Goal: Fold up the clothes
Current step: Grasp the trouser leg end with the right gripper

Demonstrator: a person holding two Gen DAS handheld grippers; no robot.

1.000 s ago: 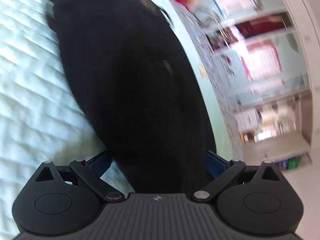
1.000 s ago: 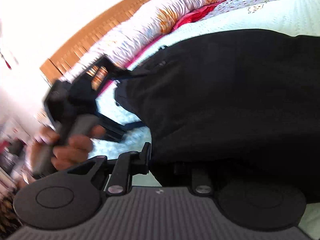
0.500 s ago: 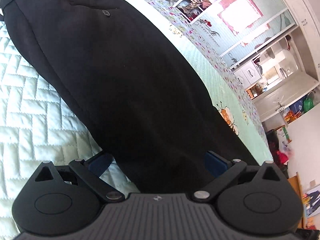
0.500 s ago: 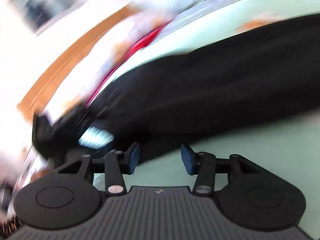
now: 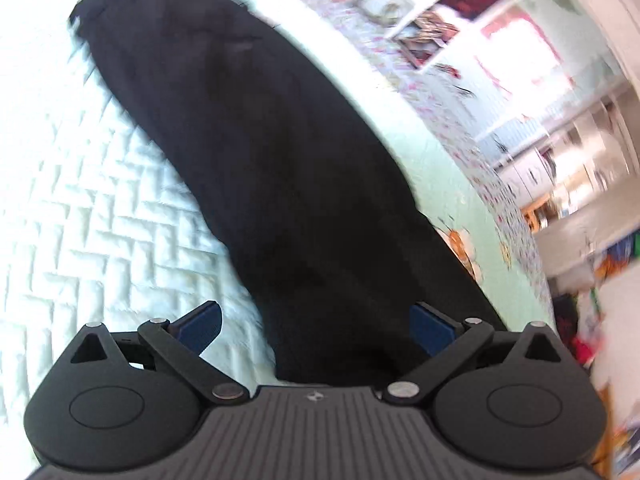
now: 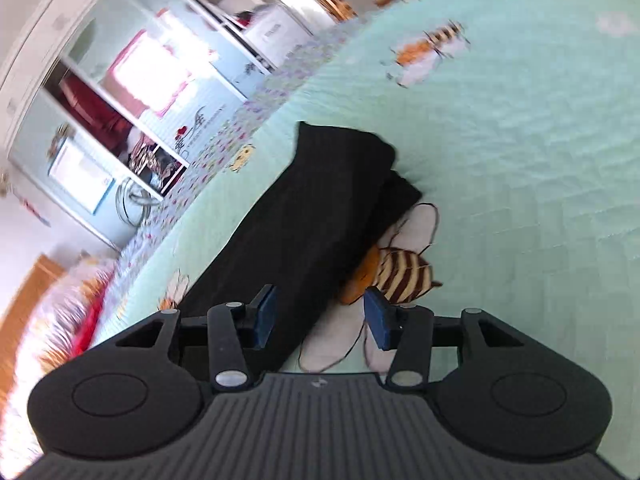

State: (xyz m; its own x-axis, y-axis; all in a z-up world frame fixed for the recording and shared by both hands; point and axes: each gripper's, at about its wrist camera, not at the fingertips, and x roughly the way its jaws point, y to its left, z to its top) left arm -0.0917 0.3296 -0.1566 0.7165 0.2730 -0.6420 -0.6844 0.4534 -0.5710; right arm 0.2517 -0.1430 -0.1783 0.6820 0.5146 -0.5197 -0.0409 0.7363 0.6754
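In the left wrist view, nearest of all, the left gripper [image 5: 316, 322] stands with its blue pads [image 5: 200, 320] spread wide. The black trousers [image 5: 256, 152] run between them, but neither pad presses on the cloth, so nothing is pinched. From there the trousers stretch away over the pale quilted bedspread [image 5: 80, 208] to the waistband at the far left, where a back pocket shows faintly through the blur. Beyond the bed's right edge stand shelves and cupboards, too smeared to make out.

In the right wrist view the right gripper [image 6: 320, 316] also has its pads apart, about half spread, with no cloth pinched. The edge of the trousers [image 6: 316, 216] passes by the left pad, and a bee printed on the bedspread [image 6: 404, 276] lies under the right one. Further off, the leg ends lie stacked one on the other, slightly offset, on the mint cover [image 6: 520, 160]. Far left are a pillow and shelving.

Judging from this, the trousers already lie folded lengthwise, leg on leg, and the step in hand is positioning both grippers for the crosswise fold. The next move calls for each gripper to close on both layers at the leg ends, then carry them toward the waistband without letting the layers slide apart.
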